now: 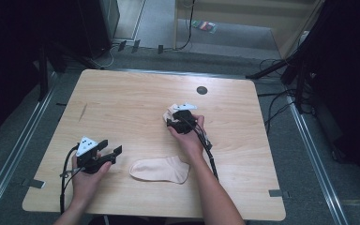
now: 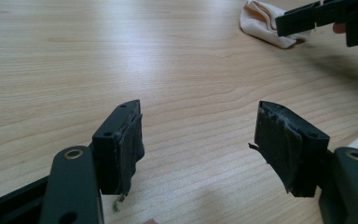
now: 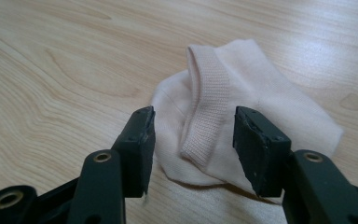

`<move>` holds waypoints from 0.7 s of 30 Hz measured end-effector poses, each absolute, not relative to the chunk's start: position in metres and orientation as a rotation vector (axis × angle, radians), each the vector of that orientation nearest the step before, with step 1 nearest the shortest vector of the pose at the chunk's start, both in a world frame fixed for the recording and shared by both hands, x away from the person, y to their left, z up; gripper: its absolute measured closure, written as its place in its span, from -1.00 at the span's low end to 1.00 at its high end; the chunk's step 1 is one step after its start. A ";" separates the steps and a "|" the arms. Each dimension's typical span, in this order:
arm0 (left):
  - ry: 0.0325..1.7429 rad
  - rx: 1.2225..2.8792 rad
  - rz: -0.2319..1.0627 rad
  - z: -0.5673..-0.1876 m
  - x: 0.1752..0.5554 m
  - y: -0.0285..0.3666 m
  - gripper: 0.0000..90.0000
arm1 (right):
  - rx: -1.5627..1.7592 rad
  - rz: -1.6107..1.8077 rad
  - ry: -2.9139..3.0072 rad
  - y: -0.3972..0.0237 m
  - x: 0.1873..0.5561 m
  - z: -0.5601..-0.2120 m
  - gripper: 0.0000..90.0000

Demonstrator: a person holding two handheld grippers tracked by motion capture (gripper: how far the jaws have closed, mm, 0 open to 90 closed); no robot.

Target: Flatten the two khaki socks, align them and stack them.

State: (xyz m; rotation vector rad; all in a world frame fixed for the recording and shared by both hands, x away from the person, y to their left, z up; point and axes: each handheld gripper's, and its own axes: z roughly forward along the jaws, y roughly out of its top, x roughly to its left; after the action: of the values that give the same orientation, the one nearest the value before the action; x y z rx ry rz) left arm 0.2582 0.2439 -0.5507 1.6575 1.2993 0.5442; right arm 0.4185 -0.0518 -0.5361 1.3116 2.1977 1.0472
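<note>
Crumpled sock [image 3: 242, 116] sits mid-table, right of centre, ribbed cuff facing the right gripper [image 3: 193, 140]. That gripper's jaws are parted either side of the cuff, pads not pressing it, nothing gripped. Second sock [image 1: 161, 169] lies flat near the front edge, well apart from the first. Left gripper [image 2: 198, 144] hovers over bare table [image 2: 74, 56], jaws spread wide, empty.

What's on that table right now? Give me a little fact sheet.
Surface: light wooden table
Near edge: flat pale peach sock
Farther back: crumpled pale peach sock
Right gripper: open, jaws either side of the crumpled sock's ribbed cuff, not pressing
Left gripper: open, over bare wood
Dark round spot: near the table's far edge
</note>
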 end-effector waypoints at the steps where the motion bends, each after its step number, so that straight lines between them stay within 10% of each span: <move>1: 1.300 1.658 0.543 -0.551 0.258 0.244 -0.26 | 1.315 1.025 2.198 -0.050 0.419 -0.538 0.13; 7: 1.311 1.654 0.537 -0.551 0.259 0.244 -0.25 | 1.368 0.960 2.162 -0.051 0.418 -0.539 0.86; 21: 1.309 1.661 0.541 -0.551 0.259 0.244 -0.24 | 1.335 1.152 2.050 -0.051 0.349 -0.480 0.92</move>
State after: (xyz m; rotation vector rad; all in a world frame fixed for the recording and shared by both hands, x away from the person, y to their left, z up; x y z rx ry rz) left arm 0.2590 0.2439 -0.5505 1.6613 1.3089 0.5414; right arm 0.3494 -0.0507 -0.4802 1.3348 2.0498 1.1517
